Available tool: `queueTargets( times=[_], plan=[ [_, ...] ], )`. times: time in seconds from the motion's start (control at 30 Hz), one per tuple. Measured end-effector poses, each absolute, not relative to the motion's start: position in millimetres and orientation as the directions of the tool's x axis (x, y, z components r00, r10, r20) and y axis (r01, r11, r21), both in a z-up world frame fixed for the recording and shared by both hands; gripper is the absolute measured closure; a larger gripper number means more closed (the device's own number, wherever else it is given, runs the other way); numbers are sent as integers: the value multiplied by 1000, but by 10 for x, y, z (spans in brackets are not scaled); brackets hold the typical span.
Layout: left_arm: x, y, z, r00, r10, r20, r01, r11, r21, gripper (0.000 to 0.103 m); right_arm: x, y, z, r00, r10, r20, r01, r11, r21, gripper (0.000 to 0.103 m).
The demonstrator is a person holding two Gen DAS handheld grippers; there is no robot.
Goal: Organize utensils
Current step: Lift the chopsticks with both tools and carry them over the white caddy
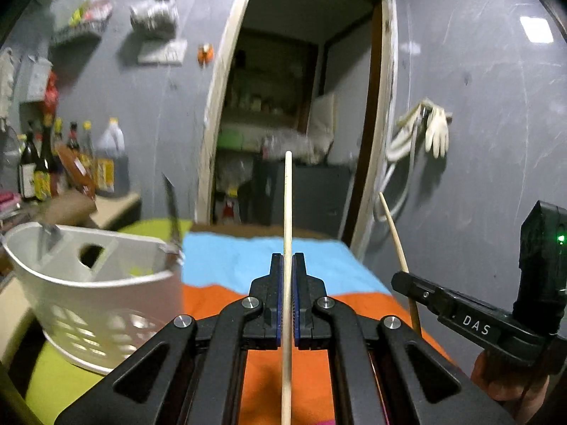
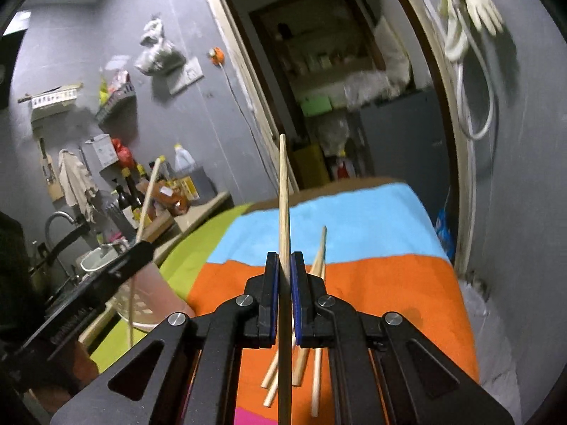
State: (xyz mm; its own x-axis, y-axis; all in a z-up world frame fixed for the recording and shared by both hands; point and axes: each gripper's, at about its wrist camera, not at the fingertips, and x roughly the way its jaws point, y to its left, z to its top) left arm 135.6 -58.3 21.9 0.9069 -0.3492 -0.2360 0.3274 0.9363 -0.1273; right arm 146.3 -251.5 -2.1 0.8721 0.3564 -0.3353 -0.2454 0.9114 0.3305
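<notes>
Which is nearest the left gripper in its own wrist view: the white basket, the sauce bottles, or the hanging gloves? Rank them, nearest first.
From the left gripper:
1. White basket, close by on the left, on the cloth.
2. Sauce bottles, further back left, on the counter.
3. Hanging gloves, on the far wall, right of the doorway.

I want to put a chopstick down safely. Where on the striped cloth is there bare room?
Free: the blue stripe, between the white slotted plastic basket and the cloth's right edge. Crowded: the orange stripe, where loose wooden chopsticks lie crossed.
</notes>
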Motion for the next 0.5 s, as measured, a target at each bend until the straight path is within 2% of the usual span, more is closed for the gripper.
queueTargets(
  times=[0.23,0.5],
  plan=[
    [1111,-256,488,942,-311,-128,298,948,-112,101,1263,-2304,264,914,350,-206,-296,921,252,98],
    [1087,355,803,975,-219,-32,213,968,-136,101,1210,-2004,547,917,397,-44,-373,890,262,98]
  ],
)
